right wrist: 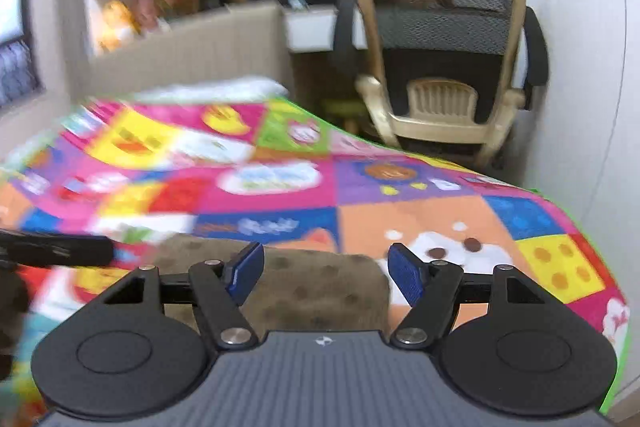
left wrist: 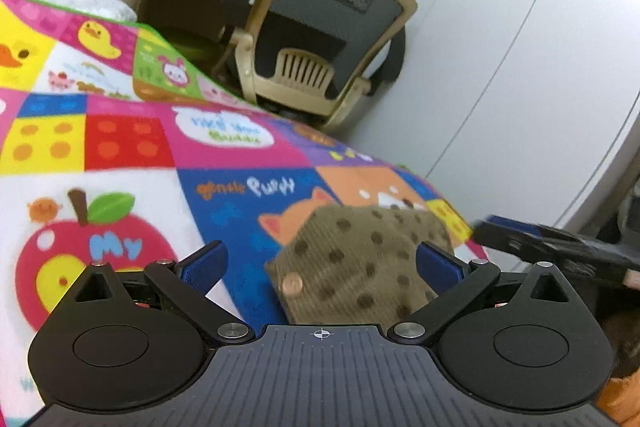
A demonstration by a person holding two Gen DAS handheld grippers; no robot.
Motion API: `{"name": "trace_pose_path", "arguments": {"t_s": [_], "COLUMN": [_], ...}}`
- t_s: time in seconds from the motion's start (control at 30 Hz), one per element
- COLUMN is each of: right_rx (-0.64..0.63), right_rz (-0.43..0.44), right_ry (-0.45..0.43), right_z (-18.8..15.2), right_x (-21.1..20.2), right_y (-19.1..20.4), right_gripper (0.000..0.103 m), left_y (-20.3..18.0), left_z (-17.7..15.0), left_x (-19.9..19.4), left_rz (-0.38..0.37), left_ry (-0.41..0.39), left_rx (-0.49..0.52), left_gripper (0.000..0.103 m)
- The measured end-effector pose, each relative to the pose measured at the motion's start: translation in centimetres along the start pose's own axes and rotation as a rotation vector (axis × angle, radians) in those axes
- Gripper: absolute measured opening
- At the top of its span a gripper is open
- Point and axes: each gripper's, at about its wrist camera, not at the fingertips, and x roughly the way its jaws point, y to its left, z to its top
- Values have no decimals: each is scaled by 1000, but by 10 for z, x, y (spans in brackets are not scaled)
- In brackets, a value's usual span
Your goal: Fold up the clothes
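Observation:
A folded brown corduroy garment (left wrist: 360, 263) with dark dots and a copper button lies on a bright cartoon-print blanket (left wrist: 120, 147). My left gripper (left wrist: 320, 263) hovers open just above its near edge, blue pads wide apart and holding nothing. In the right wrist view the same garment (right wrist: 312, 287) lies under my right gripper (right wrist: 326, 273), which is also open and empty. The right gripper's tip (left wrist: 520, 239) shows at the right of the left wrist view. The left gripper's tip (right wrist: 60, 251) shows blurred at the left of the right wrist view.
The blanket (right wrist: 280, 187) covers a bed with a beige headboard (right wrist: 200, 47). A tan and grey office chair (left wrist: 320, 27) stands past the bed's far corner by a white wall (left wrist: 520, 47). A desk and shelves stand behind it.

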Motion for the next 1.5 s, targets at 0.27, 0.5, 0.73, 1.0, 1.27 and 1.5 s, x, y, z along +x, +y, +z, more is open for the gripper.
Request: {"name": "trace_pose_path", "arguments": {"t_s": [0.27, 0.5, 0.73, 1.0, 1.27, 1.5], "right_rx": [-16, -56, -12, 190, 192, 147], "right_rz": [-94, -68, -24, 145, 190, 237], "right_ry": [-22, 0, 30, 5, 48, 69], "right_z": [14, -34, -70, -51, -42, -9], "right_x": [-2, -65, -75, -59, -26, 19], "right_y": [-16, -30, -32, -44, -20, 29], "right_gripper": [70, 70, 71, 78, 49, 46], "left_y": [5, 16, -10, -25, -35, -6], "left_z": [7, -4, -35, -57, -70, -51], "left_x": [51, 10, 10, 4, 14, 10], "left_rz": [151, -21, -12, -137, -78, -44], "left_ry": [107, 114, 192, 261, 276, 239], "left_rx": [96, -81, 39, -32, 40, 20], "left_gripper": [103, 102, 103, 102, 75, 67]}}
